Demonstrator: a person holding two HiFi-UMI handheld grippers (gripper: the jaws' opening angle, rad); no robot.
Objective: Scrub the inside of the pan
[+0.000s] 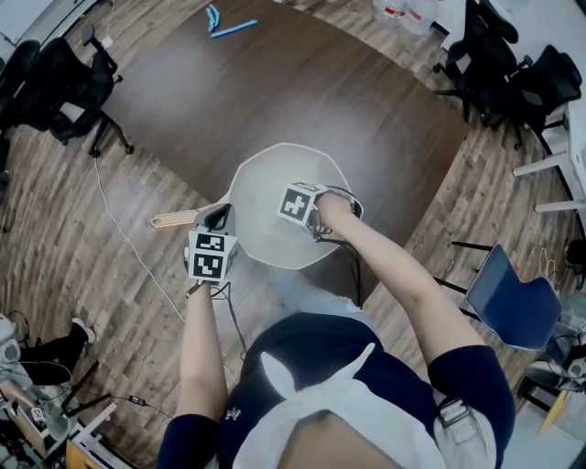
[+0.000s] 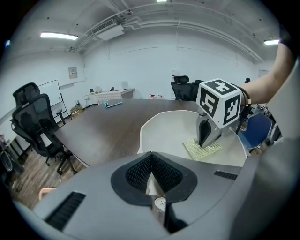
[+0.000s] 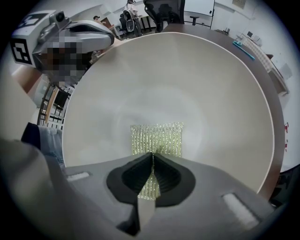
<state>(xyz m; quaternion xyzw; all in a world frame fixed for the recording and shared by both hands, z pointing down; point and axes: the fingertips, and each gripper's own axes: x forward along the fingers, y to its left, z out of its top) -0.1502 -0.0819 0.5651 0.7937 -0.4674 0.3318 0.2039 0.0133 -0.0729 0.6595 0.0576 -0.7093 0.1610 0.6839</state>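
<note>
At the near edge of the dark bench [image 1: 275, 92], a white pan [image 1: 275, 183] is set open side up, with its wooden handle [image 1: 174, 219] pointed toward the left of the head view. The left claw [image 2: 151, 177] is closed on the pan at its handle side; a pale strip of the pan and a small round metal fitting are seen between the ribbed pads. The right claw [image 3: 152, 158] is pointed straight down into the pan and is closed on a yellow-green scrub pad [image 3: 157, 138]. One edge of the scrub pad is pinched between the claw's pads, and the remainder is spread flat against the pan's inner floor, near its centre. The right claw's marker cube [image 1: 298, 203] is seen over the pan's interior. Two blue items [image 1: 224, 25] are laid on the bench well beyond the pan's far side. Office chairs [image 1: 64, 87] are placed on the wood floor [image 1: 55, 238], well apart from the pan.
</note>
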